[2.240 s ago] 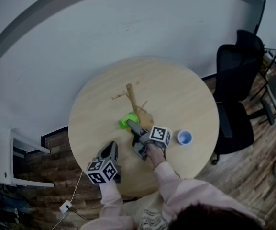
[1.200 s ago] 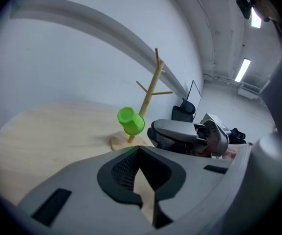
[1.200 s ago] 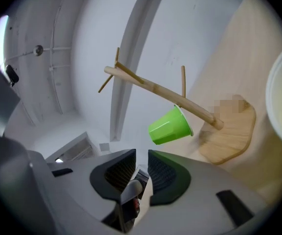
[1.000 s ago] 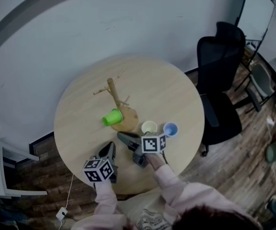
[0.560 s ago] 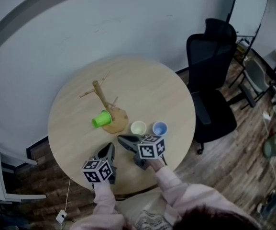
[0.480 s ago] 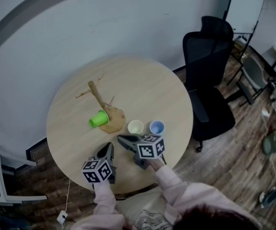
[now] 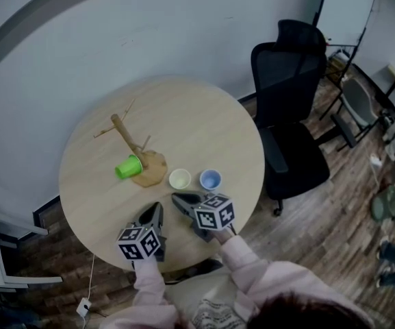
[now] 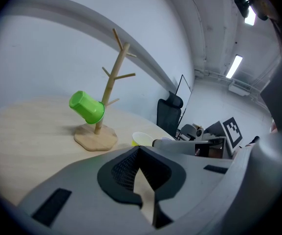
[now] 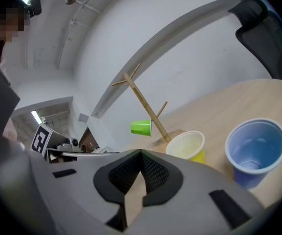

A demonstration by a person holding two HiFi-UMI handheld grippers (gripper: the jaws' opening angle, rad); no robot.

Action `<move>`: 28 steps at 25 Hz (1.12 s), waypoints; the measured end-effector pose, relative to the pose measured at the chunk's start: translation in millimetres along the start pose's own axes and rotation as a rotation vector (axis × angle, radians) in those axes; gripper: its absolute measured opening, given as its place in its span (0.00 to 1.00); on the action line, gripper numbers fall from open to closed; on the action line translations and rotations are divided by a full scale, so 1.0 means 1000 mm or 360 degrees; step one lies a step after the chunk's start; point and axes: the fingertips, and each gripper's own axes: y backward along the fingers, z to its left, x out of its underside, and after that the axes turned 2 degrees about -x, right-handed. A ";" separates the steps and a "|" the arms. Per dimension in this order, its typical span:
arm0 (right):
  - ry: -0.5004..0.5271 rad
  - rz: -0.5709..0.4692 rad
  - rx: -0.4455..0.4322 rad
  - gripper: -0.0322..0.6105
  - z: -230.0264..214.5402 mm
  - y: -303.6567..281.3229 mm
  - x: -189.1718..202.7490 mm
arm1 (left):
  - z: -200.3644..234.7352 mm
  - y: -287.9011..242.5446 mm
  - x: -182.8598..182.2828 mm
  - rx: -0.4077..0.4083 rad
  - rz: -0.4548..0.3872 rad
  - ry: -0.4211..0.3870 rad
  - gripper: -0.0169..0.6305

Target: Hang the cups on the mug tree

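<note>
— What took up most of the scene?

— A round wooden table (image 7: 204, 115), with a black office chair (image 7: 286, 74) standing off its far right edge.

— And on the table?

— The mug tree (image 7: 124, 136) stood upright on its flat wooden base toward the left side. A green cup (image 7: 128, 166) hung on one of its low pegs, tipped on its side with the mouth toward the trunk.

— Where were the grippers?

— Both hovered over the near edge. The left gripper (image 7: 158, 208) pointed toward the tree; its own view showed the jaws pressed together with nothing between them. The right gripper (image 7: 176, 198) lay beside it, tips aimed left toward the tree's base, and its jaws were likewise closed and empty.

— The other cups?

— Two stood upright on the table, mouths up, just to the right of the tree's base. The yellow cup (image 7: 180, 179) was the one nearer the base, and the blue cup (image 7: 210, 179) sat just beside it on the right. Both were a little beyond the right gripper's tips, touching neither gripper.
</note>
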 end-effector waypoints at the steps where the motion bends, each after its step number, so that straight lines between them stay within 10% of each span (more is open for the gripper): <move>1: 0.0006 0.0002 0.0015 0.05 -0.003 0.003 0.001 | -0.003 -0.001 0.000 -0.0001 0.0000 0.0000 0.03; 28: 0.0166 0.0061 0.0421 0.10 -0.048 0.021 0.016 | -0.027 -0.024 0.015 0.0064 0.0080 -0.0009 0.03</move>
